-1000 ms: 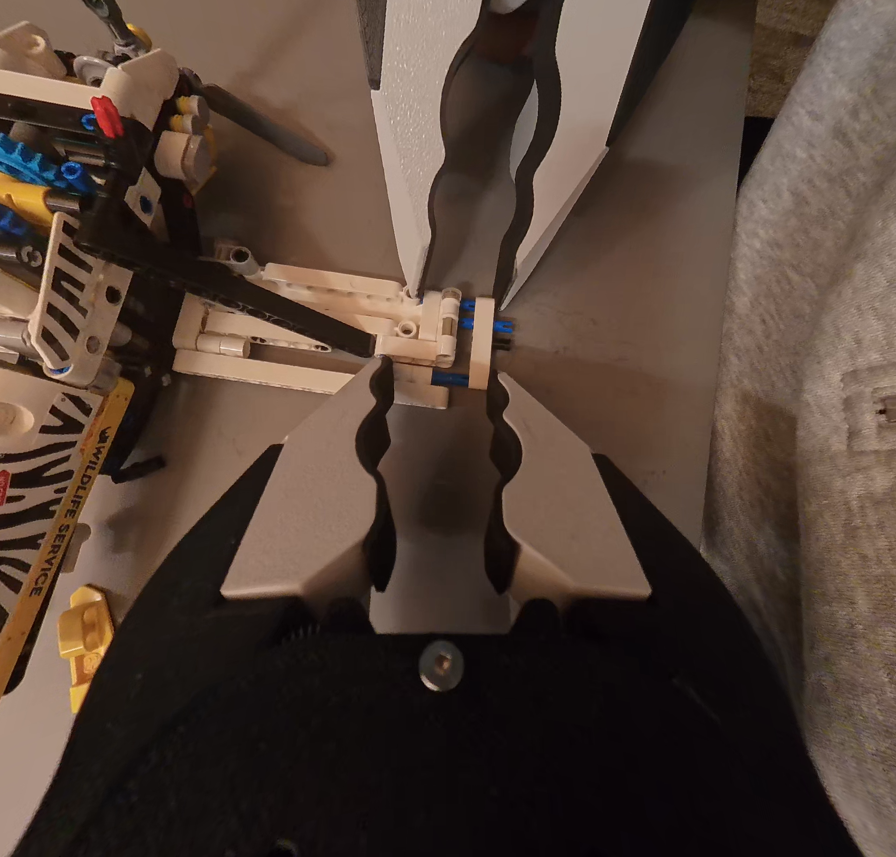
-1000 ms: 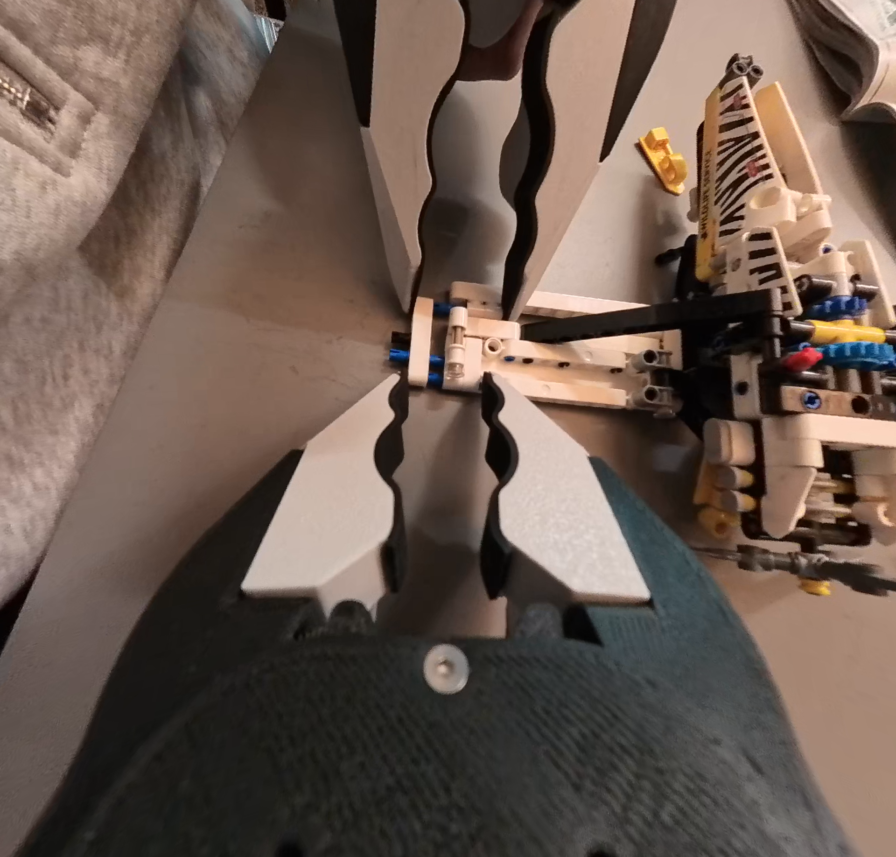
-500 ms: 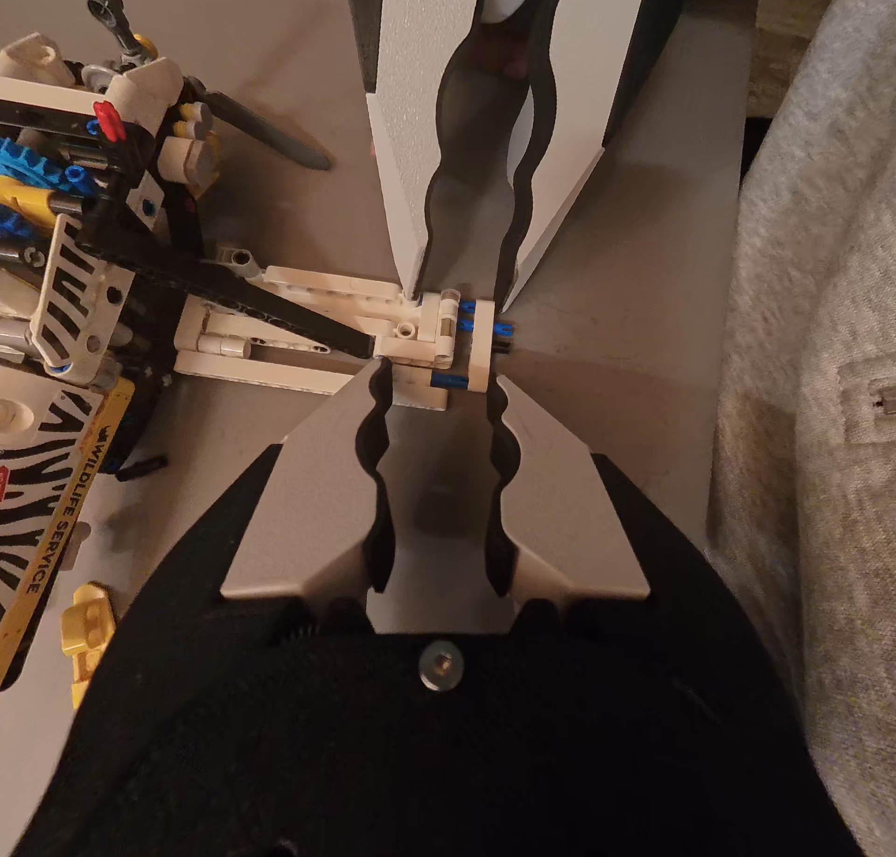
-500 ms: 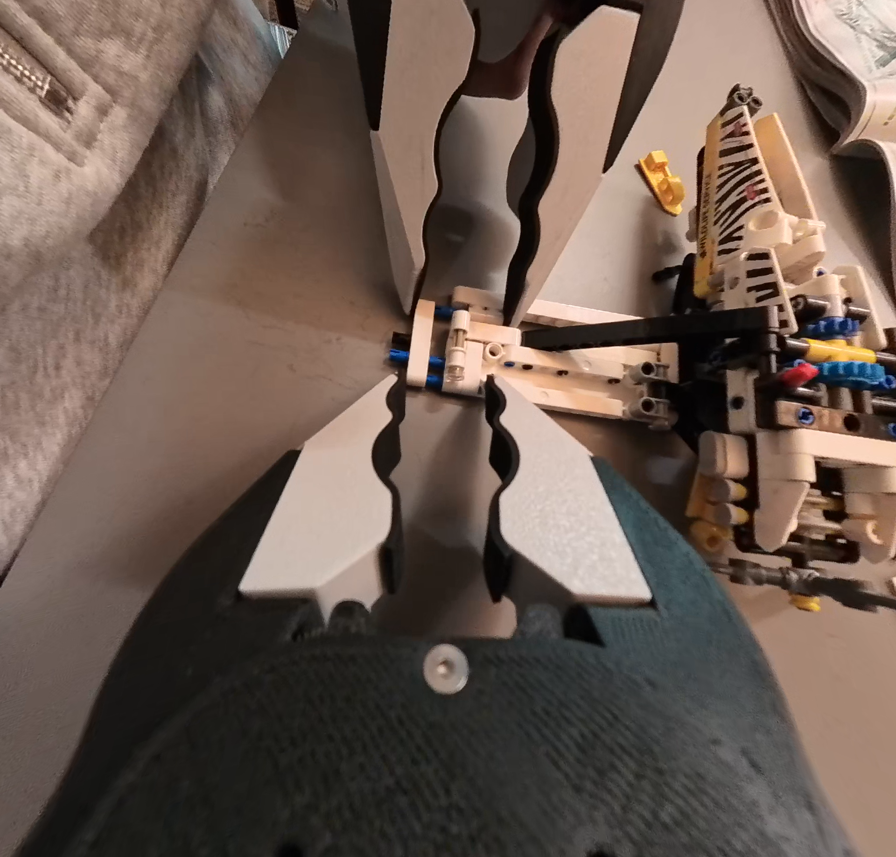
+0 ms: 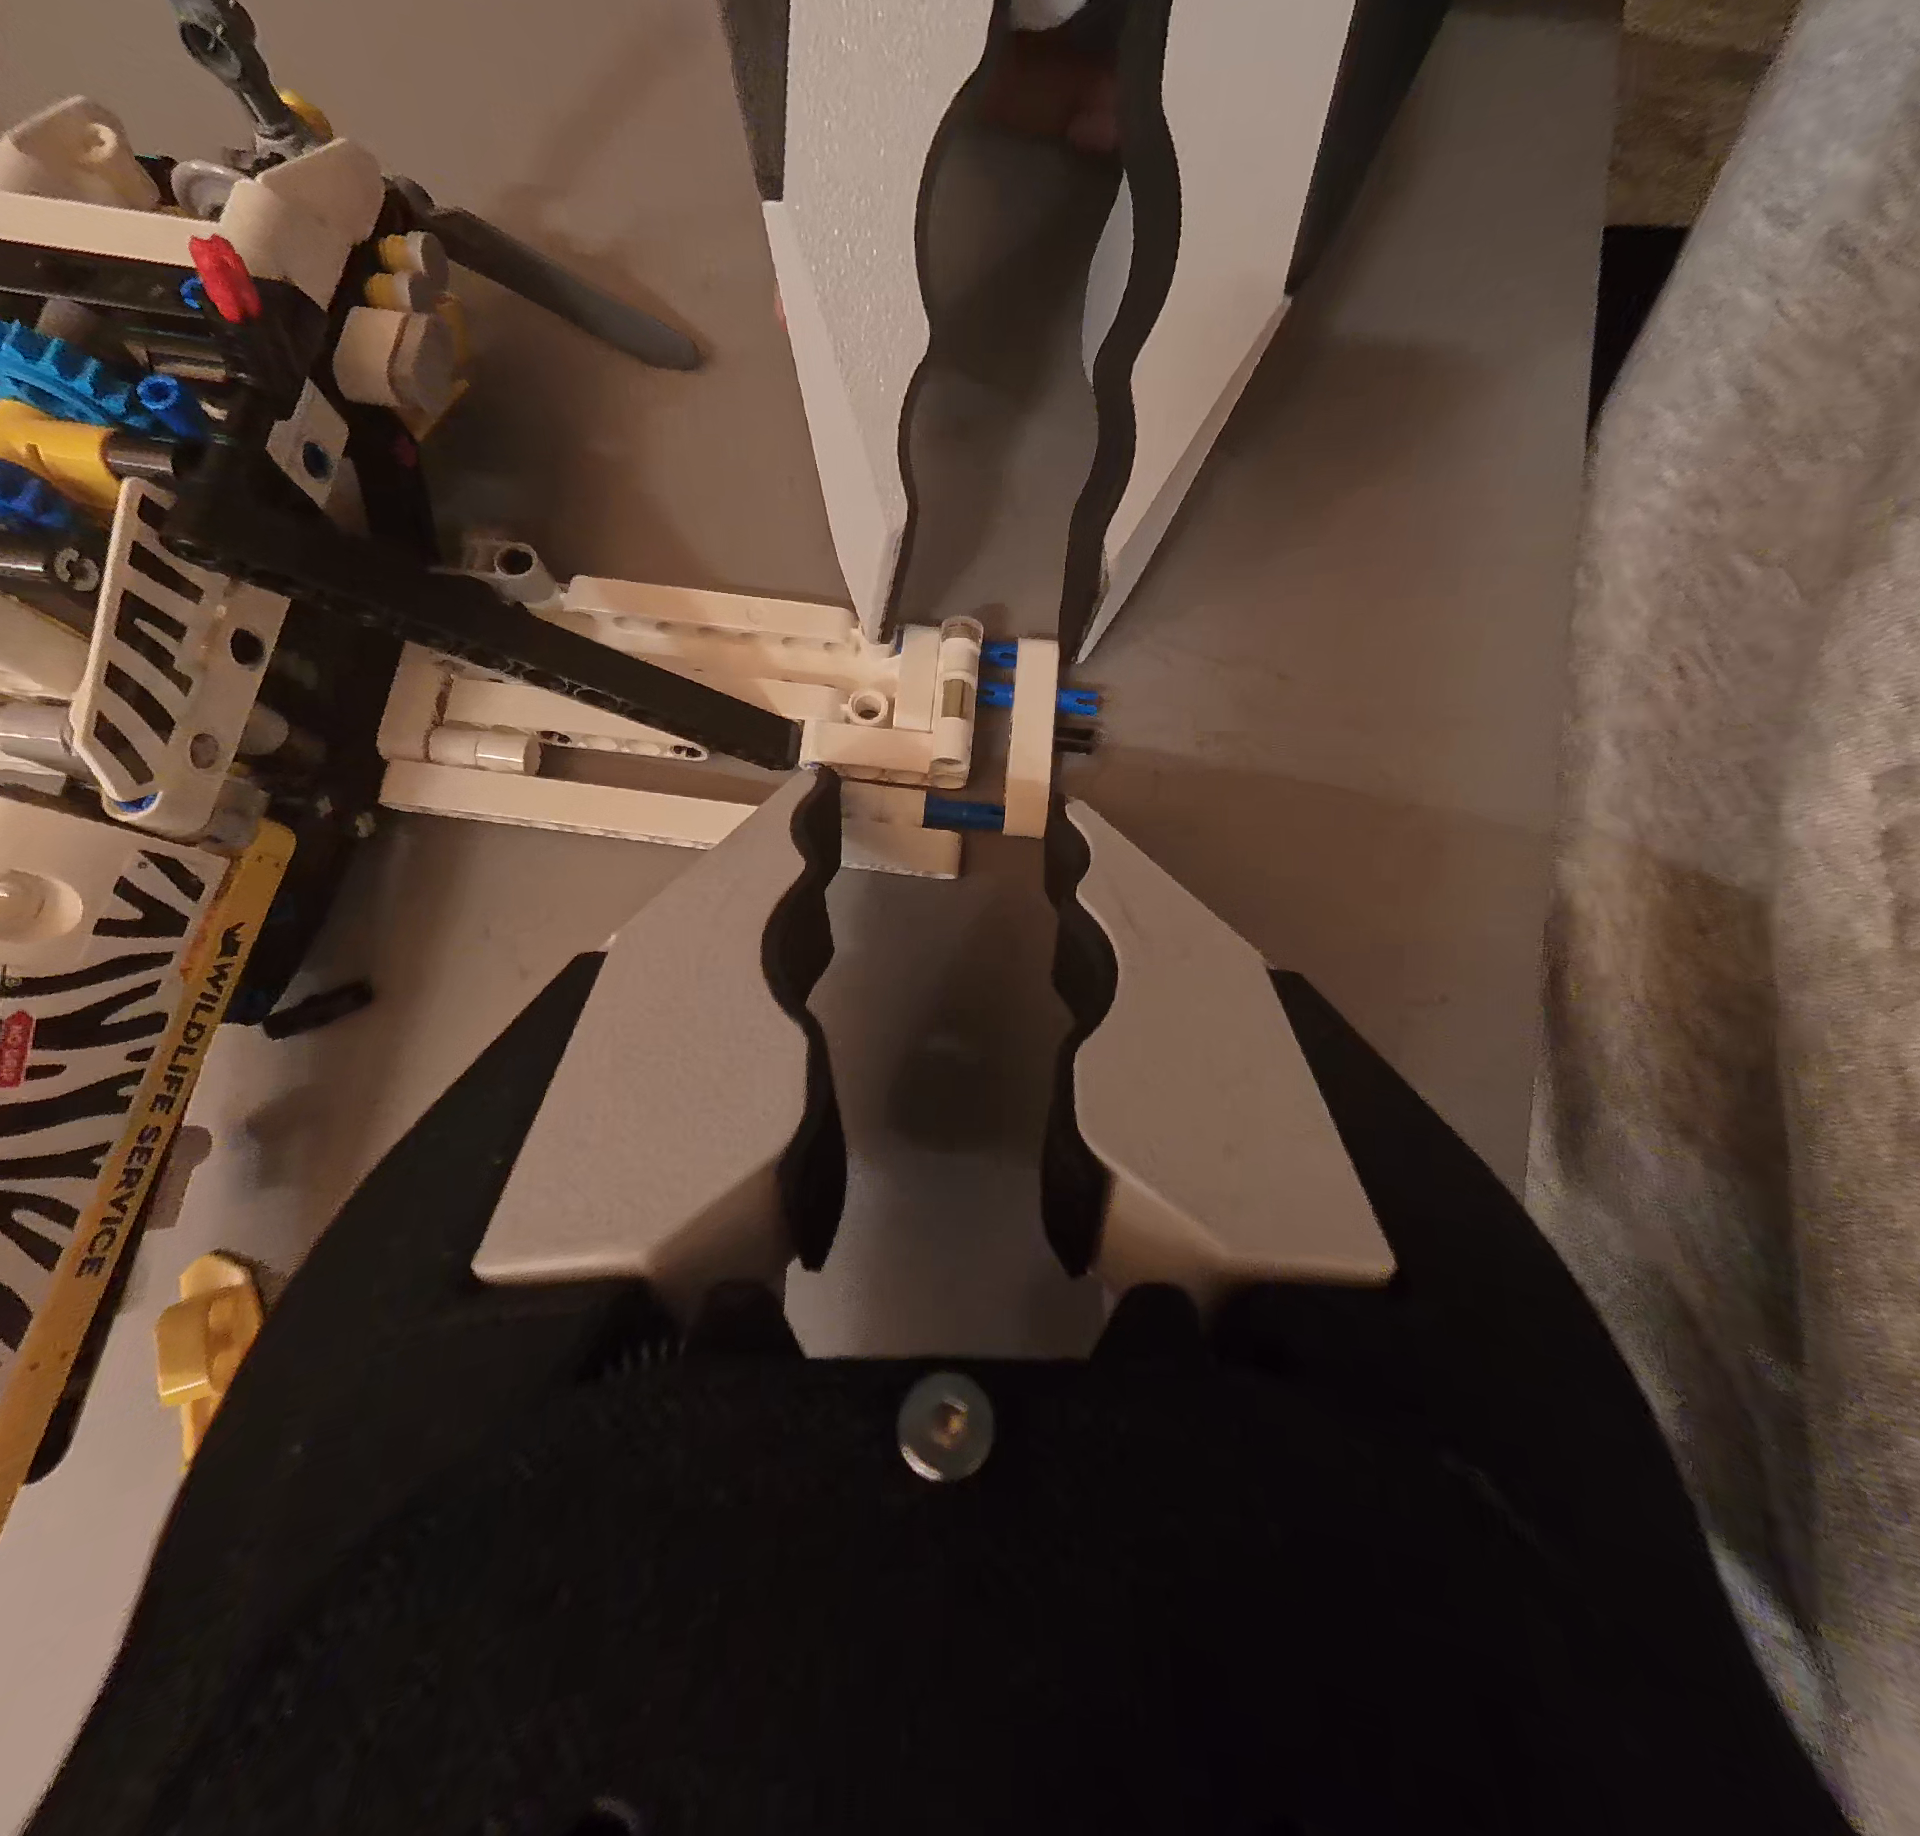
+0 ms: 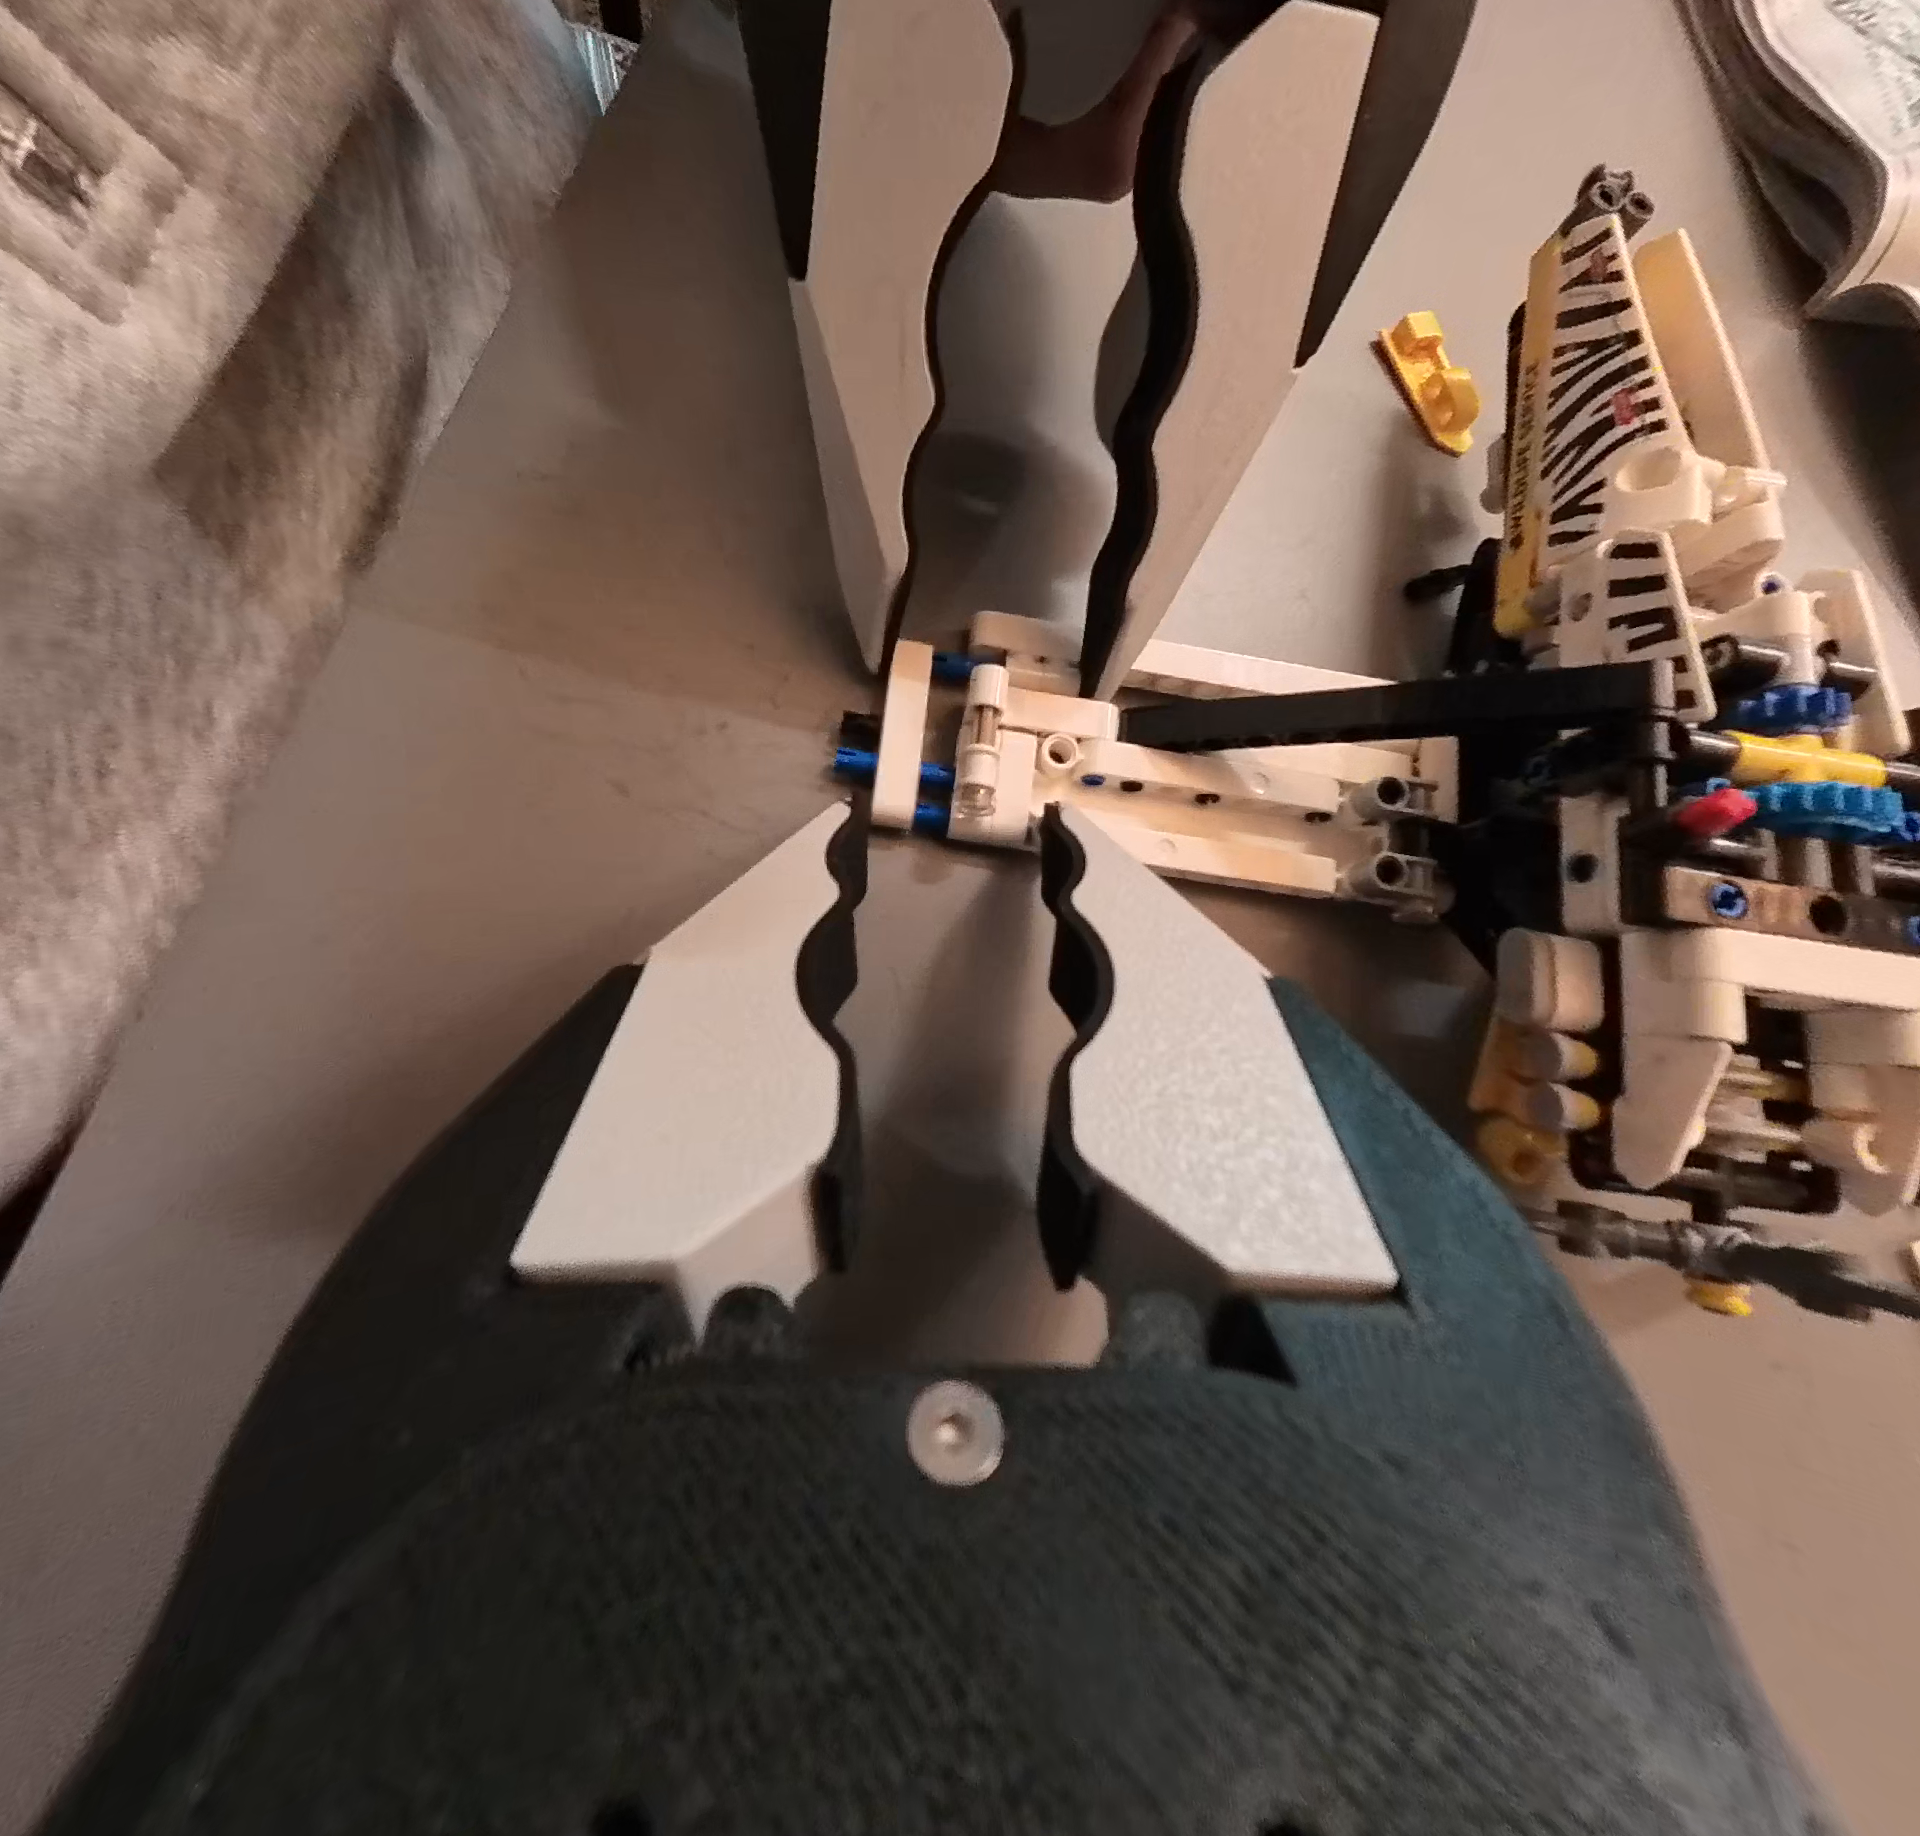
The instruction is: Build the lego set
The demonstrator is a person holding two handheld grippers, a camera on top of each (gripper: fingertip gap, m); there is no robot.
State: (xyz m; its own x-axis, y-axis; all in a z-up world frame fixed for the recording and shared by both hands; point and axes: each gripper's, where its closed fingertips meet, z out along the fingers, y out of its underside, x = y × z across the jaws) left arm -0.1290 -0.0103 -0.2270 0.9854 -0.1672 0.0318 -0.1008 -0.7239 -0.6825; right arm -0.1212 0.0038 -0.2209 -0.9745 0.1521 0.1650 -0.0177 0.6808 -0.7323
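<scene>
Now, bench: I see a flat grey bench (image 5: pixel 1299 498) carrying everything.
Model: the white, black and zebra-striped brick-built model (image 6: pixel 1621 747) lies on its side, tail boom towards both grippers.
Left gripper (image 5: pixel 935 799): jaws partly open, straddling the boom's end, gripping nothing that I can tell.
Right gripper (image 6: pixel 951 815): likewise, from the opposite side.
End plate: small white oval plate (image 5: pixel 1031 737) on blue pins (image 5: pixel 997 656).

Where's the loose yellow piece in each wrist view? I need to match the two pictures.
Left wrist view: the loose yellow piece lies on the table at lower left, beside the zebra-striped panel.
Right wrist view: it lies at upper right, just left of that panel.
Shared landmark: the small white beam on blue pins, between both grippers' fingertips.
</scene>
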